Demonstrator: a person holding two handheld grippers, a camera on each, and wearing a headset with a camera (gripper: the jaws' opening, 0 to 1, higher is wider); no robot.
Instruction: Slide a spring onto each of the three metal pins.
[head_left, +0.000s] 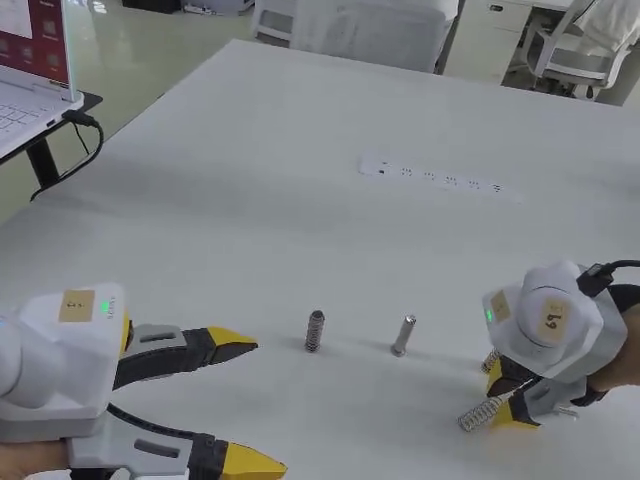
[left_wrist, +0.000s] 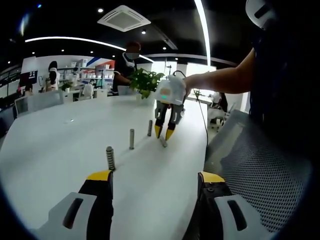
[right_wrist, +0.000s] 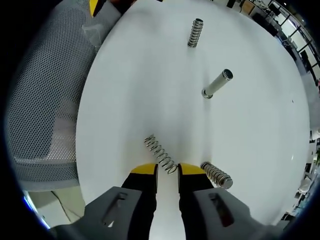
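One spring between downward-tilted right tongs

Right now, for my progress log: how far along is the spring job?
Done: the left pin and right pin each carry a spring. In hand: the right gripper pinches the loose spring by one end. Remaining: the middle pin is bare. The left gripper is open, holding nothing.
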